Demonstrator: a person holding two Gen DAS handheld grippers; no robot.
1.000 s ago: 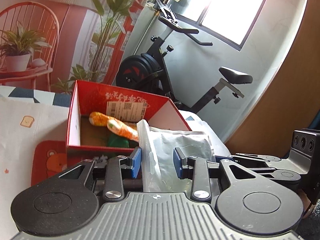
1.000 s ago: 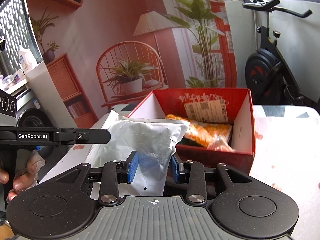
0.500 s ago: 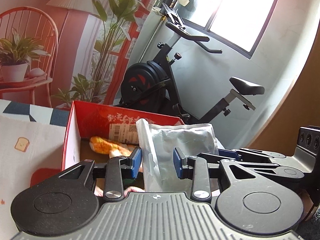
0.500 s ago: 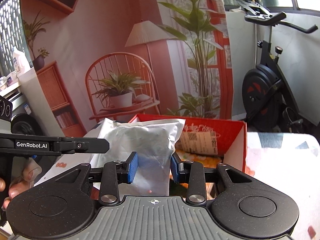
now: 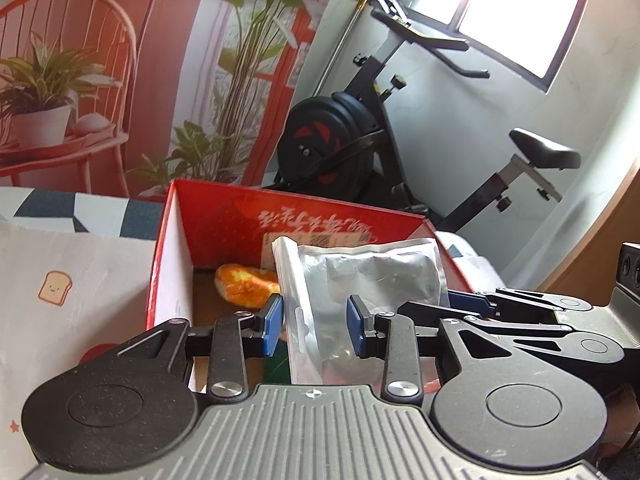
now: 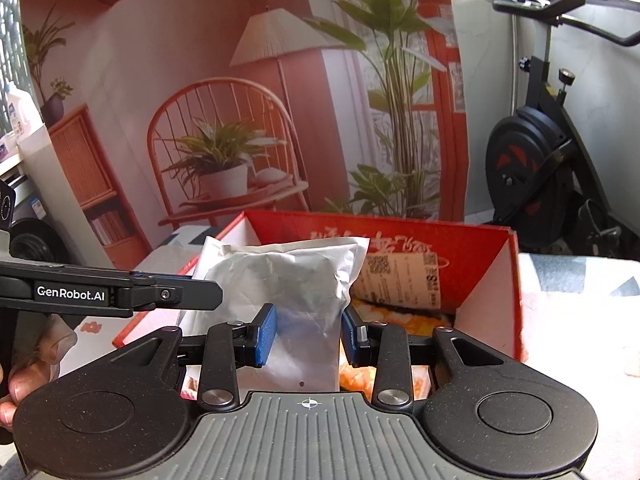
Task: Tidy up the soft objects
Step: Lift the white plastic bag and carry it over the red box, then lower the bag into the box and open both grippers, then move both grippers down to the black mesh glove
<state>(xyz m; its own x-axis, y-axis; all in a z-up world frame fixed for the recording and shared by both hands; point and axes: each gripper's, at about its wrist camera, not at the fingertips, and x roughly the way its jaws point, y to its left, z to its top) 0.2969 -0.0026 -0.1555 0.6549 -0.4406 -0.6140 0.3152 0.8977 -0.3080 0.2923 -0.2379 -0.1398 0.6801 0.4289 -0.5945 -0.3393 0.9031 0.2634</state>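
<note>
Both grippers hold one sealed pouch over the open red box.

The exercise bike [image 5: 360, 136] stands beyond the box, ahead and to the right of the left gripper. The red box [image 5: 224, 216] sits on the patterned tablecloth [image 5: 60, 292], directly ahead of and below both grippers; its front edge lies under the fingertips. The white pouch [image 6: 288, 280] hangs upright above the box interior. The left gripper [image 5: 315, 325] has one edge of the pouch between its blue pads, partly closed on it. The right gripper [image 6: 307, 335] is clamped on the pouch from the opposite side, its pads pressing the lower part. An orange plush item [image 5: 244, 285] lies on the box floor, ahead and to the left of the left gripper's fingers.
</note>
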